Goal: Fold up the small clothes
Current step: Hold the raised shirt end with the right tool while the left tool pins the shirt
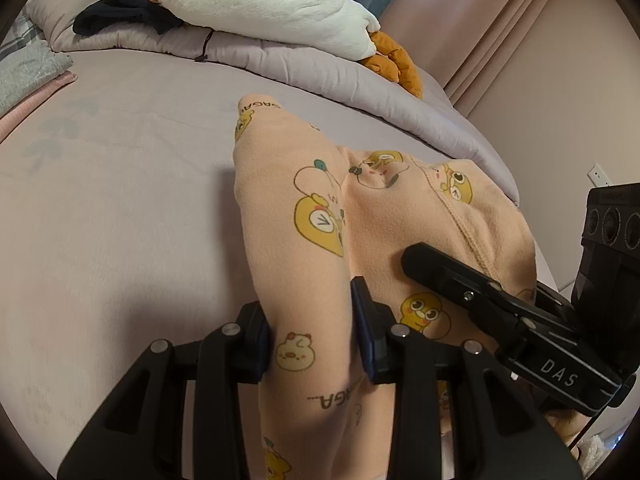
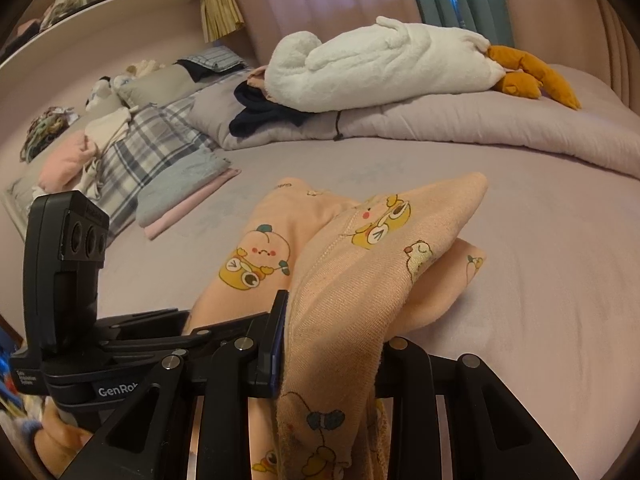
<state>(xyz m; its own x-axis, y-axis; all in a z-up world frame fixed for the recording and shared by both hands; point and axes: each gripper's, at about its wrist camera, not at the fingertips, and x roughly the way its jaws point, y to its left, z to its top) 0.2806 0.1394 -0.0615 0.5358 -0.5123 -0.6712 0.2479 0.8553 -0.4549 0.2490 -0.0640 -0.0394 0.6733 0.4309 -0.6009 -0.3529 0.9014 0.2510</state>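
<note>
Left wrist view first: my left gripper (image 1: 312,344) is clamped on a bunched fold of the peach cartoon-print baby garment (image 1: 320,208), pads pressing it from both sides; the rest of the garment trails forward and lies on the lilac bedsheet (image 1: 120,200). My right gripper (image 1: 472,292) shows just right of the garment, lying across the cloth, though this view doesn't tell me whether it's pinching. To do this fold well I reckon both hands should travel level and together, keeping the edge taut so the upper layer lands square on the lower one.

Right wrist view: my right gripper (image 2: 332,344) is closed on a thick edge of the same garment (image 2: 360,272); the cloth drapes over the far finger and hides it. Beyond the garment there's a rolled duvet (image 2: 440,128) with a white plush goose (image 2: 380,68) on it; left of the garment, a folded stack of clothes (image 2: 180,196). The sheet just ahead of the garment looks bare, so nothing should block the lay-down.
</note>
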